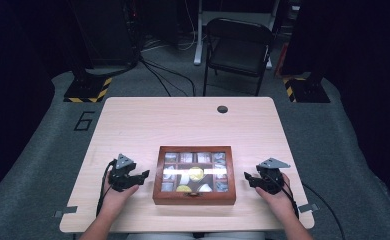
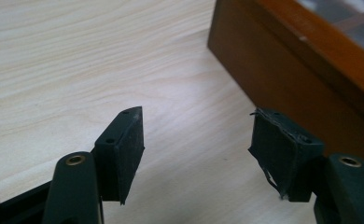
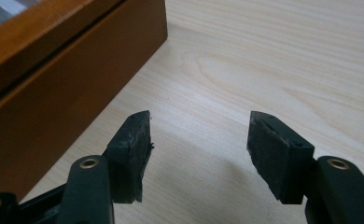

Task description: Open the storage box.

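Observation:
A brown wooden box [image 1: 193, 197] with a glass lid over small compartments sits near the front middle of the light wooden table [image 1: 183, 120]. My left gripper [image 1: 144, 175] rests on the table just left of the box, jaws pointing at its left side. In the left gripper view the left gripper [image 2: 196, 116] stands open over bare wood, with the box wall [image 2: 287, 70] close at the right. My right gripper [image 1: 247, 178] lies just right of the box. The right gripper [image 3: 199, 116] also stands open with nothing between its pads, the box [image 3: 68, 84] at its left.
A round cable hole [image 1: 222, 109] is in the table's far edge. Behind the table stand a black folding chair [image 1: 238, 47] and two stand bases with yellow-black tape [image 1: 88, 90] [image 1: 308, 90]. Bare tabletop lies beyond the box and at both sides.

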Available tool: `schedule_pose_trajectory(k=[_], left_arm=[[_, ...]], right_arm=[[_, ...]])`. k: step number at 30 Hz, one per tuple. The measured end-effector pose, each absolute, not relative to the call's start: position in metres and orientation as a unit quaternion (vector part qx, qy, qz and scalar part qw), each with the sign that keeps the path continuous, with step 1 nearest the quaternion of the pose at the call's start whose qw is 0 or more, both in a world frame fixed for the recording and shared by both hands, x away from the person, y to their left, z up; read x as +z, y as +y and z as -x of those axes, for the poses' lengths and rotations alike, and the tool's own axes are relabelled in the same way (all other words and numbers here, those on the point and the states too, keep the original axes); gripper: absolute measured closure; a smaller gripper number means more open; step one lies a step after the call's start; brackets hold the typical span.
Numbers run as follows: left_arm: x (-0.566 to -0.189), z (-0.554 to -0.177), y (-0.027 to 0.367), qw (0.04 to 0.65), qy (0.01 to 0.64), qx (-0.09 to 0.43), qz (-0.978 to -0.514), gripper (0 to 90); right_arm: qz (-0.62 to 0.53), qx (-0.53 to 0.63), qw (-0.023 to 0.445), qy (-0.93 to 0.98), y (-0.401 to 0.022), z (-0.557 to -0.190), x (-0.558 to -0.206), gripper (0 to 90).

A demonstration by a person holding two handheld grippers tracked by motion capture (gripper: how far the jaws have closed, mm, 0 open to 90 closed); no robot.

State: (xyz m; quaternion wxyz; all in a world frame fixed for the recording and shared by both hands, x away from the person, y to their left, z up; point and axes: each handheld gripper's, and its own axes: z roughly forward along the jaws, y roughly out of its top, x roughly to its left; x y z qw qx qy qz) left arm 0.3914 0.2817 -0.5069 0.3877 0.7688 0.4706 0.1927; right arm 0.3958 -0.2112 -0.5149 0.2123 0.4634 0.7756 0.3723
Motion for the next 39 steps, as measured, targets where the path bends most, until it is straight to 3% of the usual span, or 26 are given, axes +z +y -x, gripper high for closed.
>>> schedule_pose_trajectory(k=[39], left_arm=[[-0.48,-0.347,0.275,0.429,0.444,0.152,-0.772,37.7]], right_arm=[[-0.417,0.41,0.203,0.786,-0.196,-0.348,-0.48,41.9]])
